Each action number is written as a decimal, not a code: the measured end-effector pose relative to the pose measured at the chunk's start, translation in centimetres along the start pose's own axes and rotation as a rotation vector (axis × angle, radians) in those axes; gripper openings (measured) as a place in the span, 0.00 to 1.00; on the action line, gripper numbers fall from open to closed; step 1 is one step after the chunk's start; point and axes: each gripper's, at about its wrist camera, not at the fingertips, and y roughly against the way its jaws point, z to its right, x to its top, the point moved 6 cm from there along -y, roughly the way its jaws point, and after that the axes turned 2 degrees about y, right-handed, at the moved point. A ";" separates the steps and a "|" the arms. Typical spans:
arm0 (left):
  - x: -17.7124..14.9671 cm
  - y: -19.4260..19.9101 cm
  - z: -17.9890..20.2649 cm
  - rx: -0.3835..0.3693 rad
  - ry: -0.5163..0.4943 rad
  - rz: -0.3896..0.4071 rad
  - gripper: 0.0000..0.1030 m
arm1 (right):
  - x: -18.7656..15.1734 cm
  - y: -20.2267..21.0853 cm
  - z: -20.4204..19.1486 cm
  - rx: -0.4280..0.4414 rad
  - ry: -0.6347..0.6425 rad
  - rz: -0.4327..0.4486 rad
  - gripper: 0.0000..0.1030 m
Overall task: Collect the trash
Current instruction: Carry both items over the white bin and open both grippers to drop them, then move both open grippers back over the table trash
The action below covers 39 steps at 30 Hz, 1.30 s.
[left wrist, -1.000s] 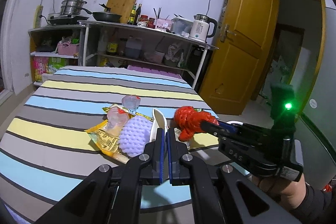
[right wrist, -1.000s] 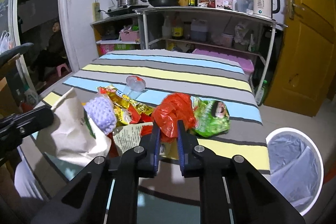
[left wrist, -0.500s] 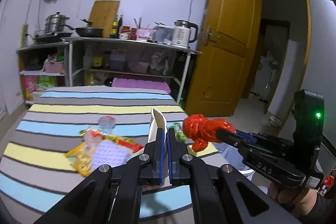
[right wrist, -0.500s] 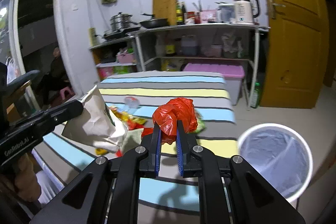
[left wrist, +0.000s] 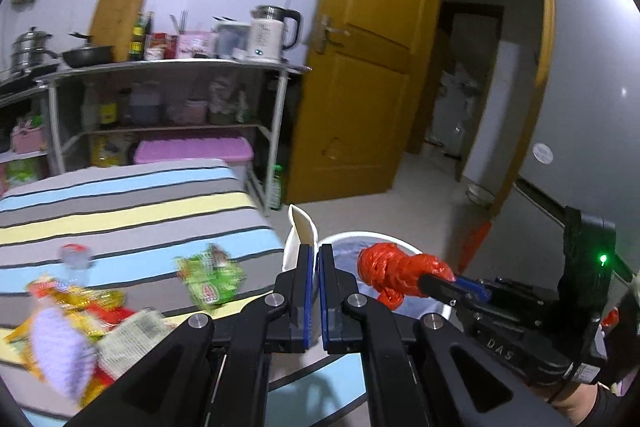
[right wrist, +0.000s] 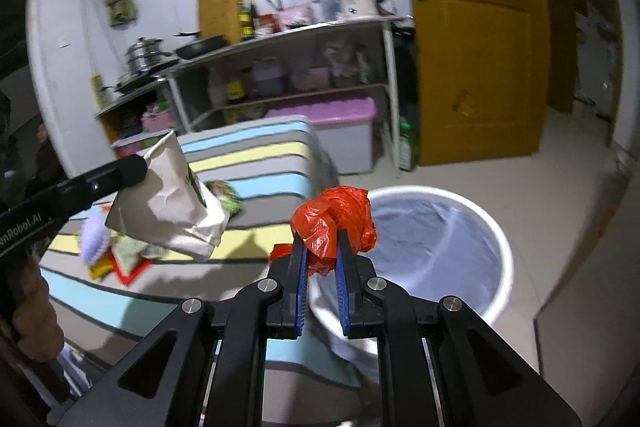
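My left gripper (left wrist: 313, 251) is shut on a white paper bag (left wrist: 301, 227), seen edge-on between its pads. In the right wrist view that paper bag (right wrist: 172, 203) hangs from the left gripper (right wrist: 138, 167) above the table's corner. My right gripper (right wrist: 322, 243) is shut on a crumpled red plastic bag (right wrist: 336, 215). This gripper is held over the near rim of a white trash bin (right wrist: 498, 231) with a pale blue liner. From the left wrist view the red plastic bag (left wrist: 394, 275) and right gripper (left wrist: 430, 281) hover over the trash bin (left wrist: 360, 237).
A striped table (left wrist: 120, 195) carries a green snack packet (left wrist: 210, 279), a purple scrubber (left wrist: 60, 351), yellow and red wrappers (left wrist: 80, 301) and a clear cup (left wrist: 74, 259). Behind stand a metal shelf (left wrist: 168, 69) with a kettle, a purple-lidded box (right wrist: 332, 111) and an orange door (left wrist: 360, 67).
Both grippers have swung right, away from the pile on the table and toward the bin, each still carrying its item. The bin now lies right under the red bag.
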 end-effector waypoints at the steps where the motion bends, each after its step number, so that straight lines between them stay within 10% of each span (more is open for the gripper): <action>1: 0.0 -0.9 0.6 -0.011 -0.007 -0.009 0.02 | -0.3 -0.2 0.7 -0.009 -0.010 -0.008 0.13; 14: -1.5 -9.5 3.5 -0.095 -0.021 -0.149 0.03 | -3.2 -3.8 6.5 -0.061 -0.111 -0.131 0.14; 20: -2.6 -10.7 3.1 -0.092 -0.014 -0.189 0.07 | -3.9 -4.8 7.2 -0.062 -0.120 -0.162 0.37; 39: -2.4 -3.0 -1.0 -0.001 0.020 -0.064 0.12 | -2.0 -1.0 1.9 -0.005 -0.044 -0.065 0.38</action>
